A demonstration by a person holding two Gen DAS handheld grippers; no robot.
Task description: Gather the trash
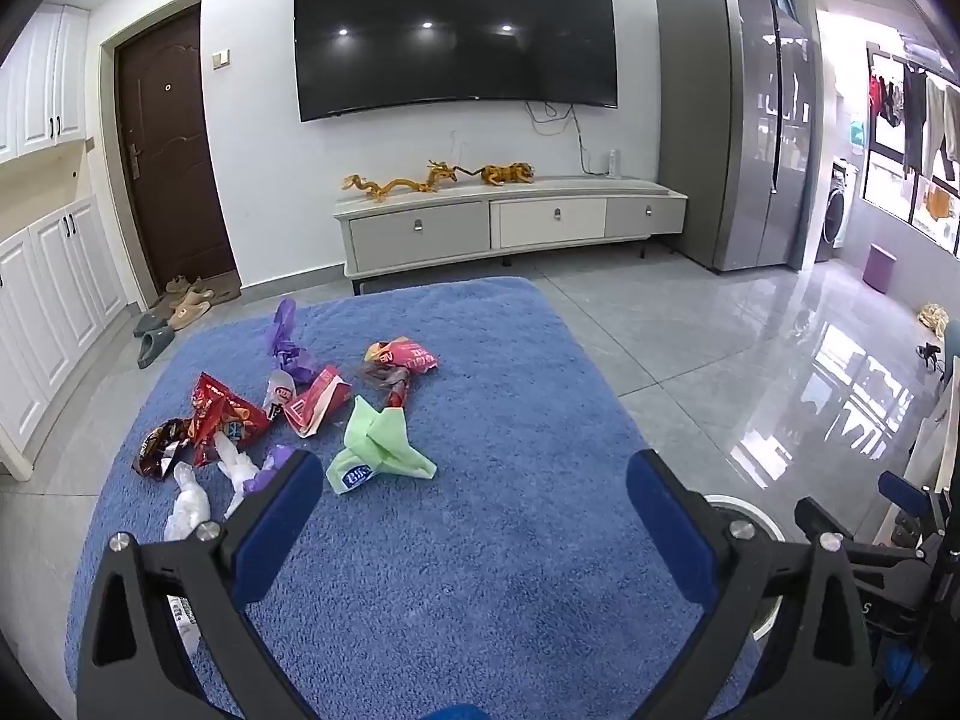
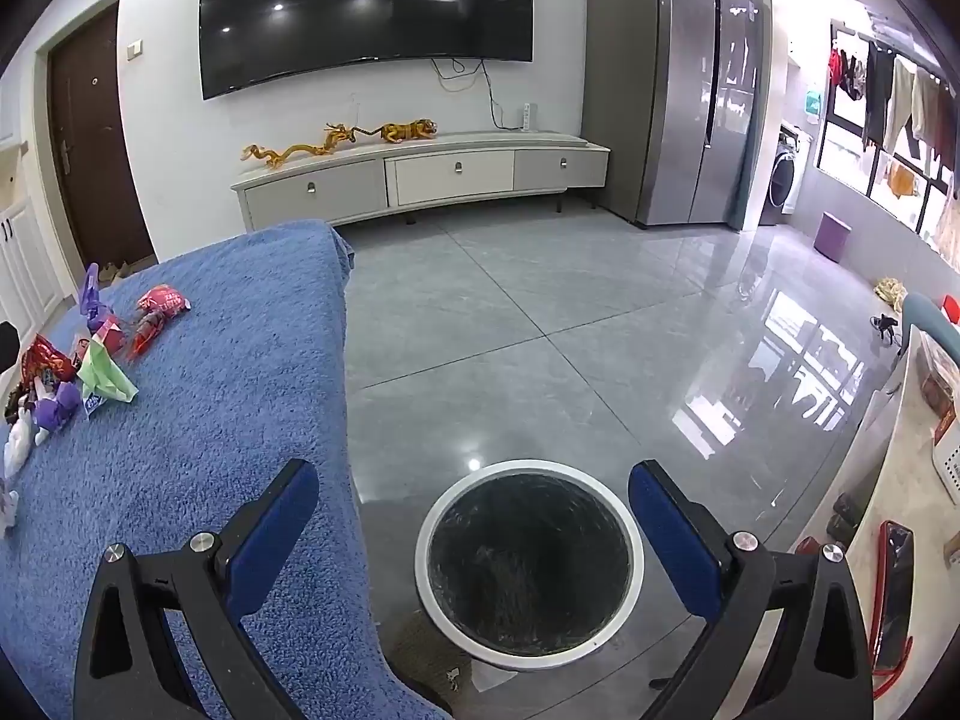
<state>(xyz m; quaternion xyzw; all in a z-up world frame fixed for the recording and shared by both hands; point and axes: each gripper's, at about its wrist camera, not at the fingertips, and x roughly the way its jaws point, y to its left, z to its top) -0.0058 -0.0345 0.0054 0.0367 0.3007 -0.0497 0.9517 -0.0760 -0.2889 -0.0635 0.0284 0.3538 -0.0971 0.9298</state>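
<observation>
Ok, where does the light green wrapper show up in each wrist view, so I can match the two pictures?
Left wrist: the green wrapper lies left of centre on the blue blanket, just beyond the tool's left finger, nearest of the pile.
Right wrist: the green wrapper sits at the far left edge, on the same blanket.
Shared landmark: the TV on the wall, also at top of the right wrist view.

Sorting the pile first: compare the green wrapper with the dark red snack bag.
The green wrapper is pale, matte and folded into flat points; the dark red snack bag is glossy, printed and crumpled. The green wrapper lies apart at the pile's right edge; the dark red snack bag sits among other litter. Both lie on the blue cover, ungripped.
</observation>
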